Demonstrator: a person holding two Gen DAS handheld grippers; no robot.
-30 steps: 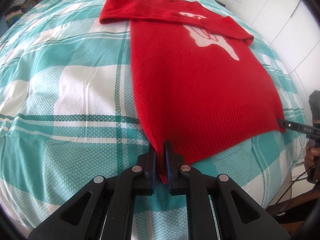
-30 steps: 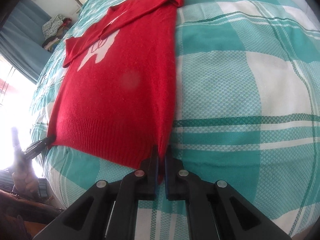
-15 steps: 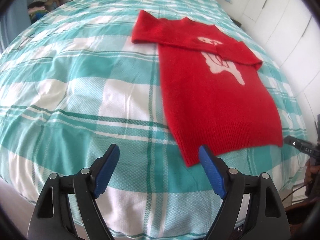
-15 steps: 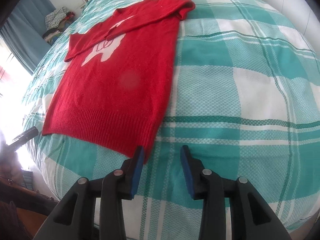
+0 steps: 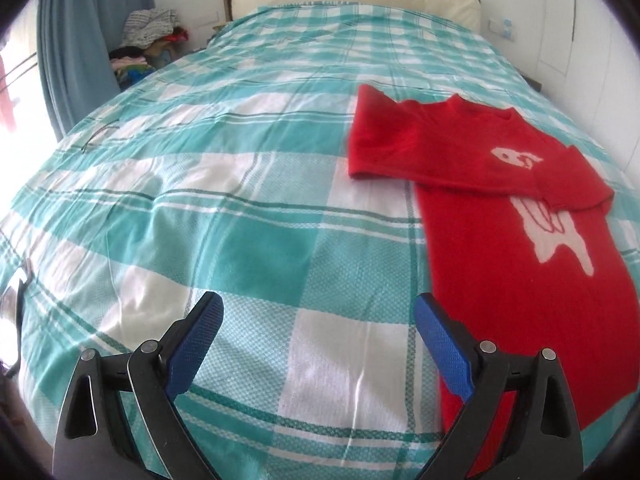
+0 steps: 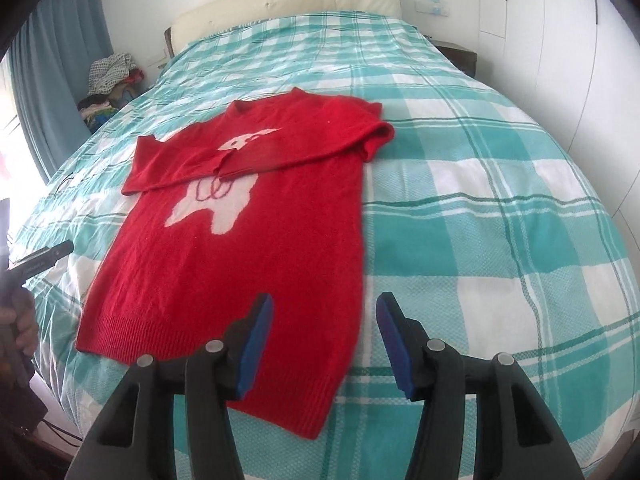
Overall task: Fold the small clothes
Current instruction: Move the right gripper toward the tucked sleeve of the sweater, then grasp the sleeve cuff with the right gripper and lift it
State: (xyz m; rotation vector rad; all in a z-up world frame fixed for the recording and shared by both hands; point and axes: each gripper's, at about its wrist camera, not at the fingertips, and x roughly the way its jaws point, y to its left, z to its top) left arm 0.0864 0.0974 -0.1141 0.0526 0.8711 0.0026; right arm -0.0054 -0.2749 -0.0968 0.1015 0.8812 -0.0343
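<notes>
A small red sweater (image 6: 240,248) with a white animal motif lies flat on the bed, both sleeves folded across its chest. In the left wrist view the red sweater (image 5: 520,264) lies at the right. My left gripper (image 5: 318,320) is open and empty, above the bedspread to the left of the sweater's hem. My right gripper (image 6: 326,320) is open and empty, raised over the hem's right corner. The left gripper also shows at the left edge of the right wrist view (image 6: 40,258).
The bed (image 6: 500,208) has a teal and white plaid cover. A cream headboard (image 6: 280,4) stands at the far end. A pile of clothes (image 6: 108,76) sits by the blue curtain (image 6: 60,60) at the left. White cabinet doors (image 6: 580,40) stand at the right.
Both grippers were shut on the sweater's hem corners a second ago. They opened, let the hem go and lifted back; the left has swung to the left.
</notes>
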